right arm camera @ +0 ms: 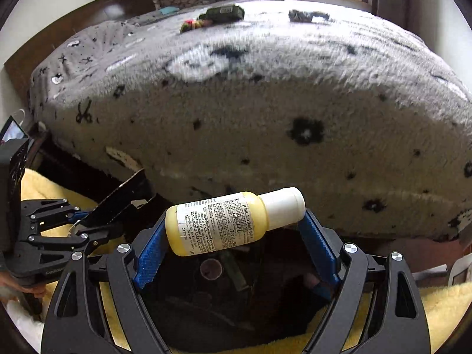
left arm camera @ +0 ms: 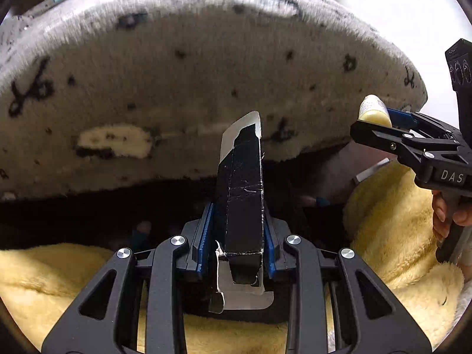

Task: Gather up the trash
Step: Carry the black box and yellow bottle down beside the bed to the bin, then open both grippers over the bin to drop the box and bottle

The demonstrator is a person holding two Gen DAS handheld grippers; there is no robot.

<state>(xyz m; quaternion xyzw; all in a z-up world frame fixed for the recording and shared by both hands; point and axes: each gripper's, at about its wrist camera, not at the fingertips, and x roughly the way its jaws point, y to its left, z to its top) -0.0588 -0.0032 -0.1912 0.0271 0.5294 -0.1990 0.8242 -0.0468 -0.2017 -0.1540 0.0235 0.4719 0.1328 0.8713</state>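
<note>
My left gripper (left arm camera: 239,233) is shut on a flattened black cardboard box (left arm camera: 243,188) with a white inside, held upright in front of the bed. It also shows in the right wrist view (right arm camera: 124,203) at the left. My right gripper (right arm camera: 233,230) is shut on a small yellow bottle (right arm camera: 230,221) with a white cap and a printed label, held crosswise between the blue pads (right arm camera: 149,253). The bottle also shows in the left wrist view (left arm camera: 374,110) at the right, with the right gripper (left arm camera: 380,118) around it.
A bed with a grey furry spotted blanket (right arm camera: 265,94) fills the background. On it lie a dark green object (right arm camera: 224,11), a colourful item (right arm camera: 194,25) and a dark cloth (right arm camera: 306,14). A yellow fluffy rug (left arm camera: 392,221) lies below around a dark gap (right arm camera: 236,289) holding small items.
</note>
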